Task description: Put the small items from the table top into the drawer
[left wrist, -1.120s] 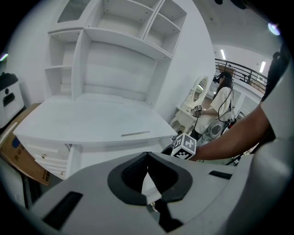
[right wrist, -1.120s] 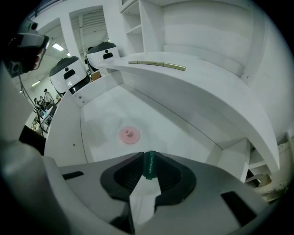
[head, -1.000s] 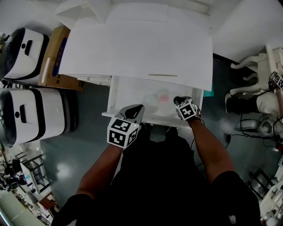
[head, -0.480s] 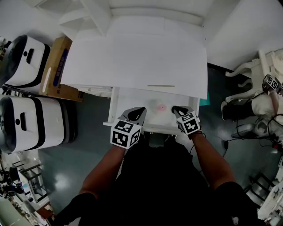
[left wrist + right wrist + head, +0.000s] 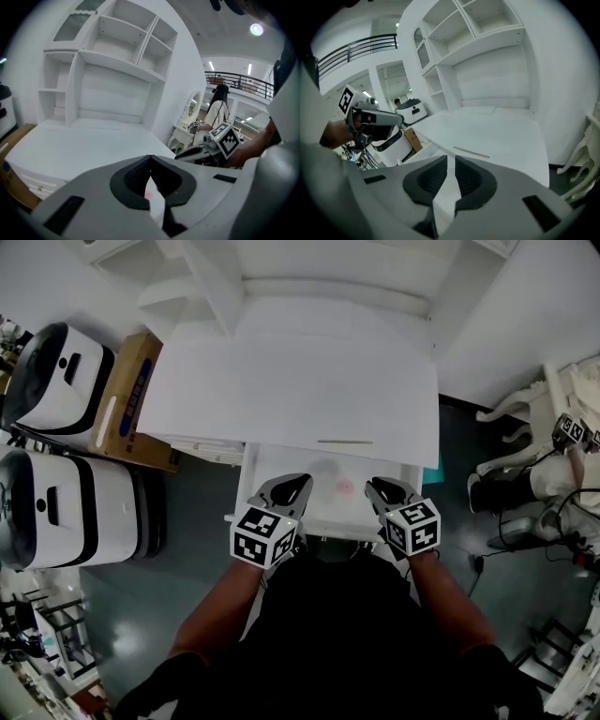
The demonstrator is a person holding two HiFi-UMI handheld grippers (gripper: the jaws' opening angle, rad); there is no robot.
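Note:
The white drawer (image 5: pixel 272 463) stands pulled out under the front edge of the white desk top (image 5: pixel 291 371). A small pink item (image 5: pixel 345 487) lies on the drawer floor; in the left gripper view this pink item (image 5: pixel 149 192) shows below the jaws. A thin pale stick (image 5: pixel 344 441) lies on the desk top near its front edge. My left gripper (image 5: pixel 297 481) hovers over the drawer's front left, shut and empty. My right gripper (image 5: pixel 375 485) is over the front right, jaws all but touching, nothing between them.
Two white rounded machines (image 5: pixel 58 369) (image 5: pixel 66 495) and a cardboard box (image 5: pixel 127 399) stand left of the desk. White furniture legs and cables (image 5: pixel 525 418) are at the right. Open white shelves (image 5: pixel 117 42) rise behind the desk top.
Both grippers have drawn back toward the drawer's front edge; the right one has left the spot beside the pink item. The pink item stays in the drawer.

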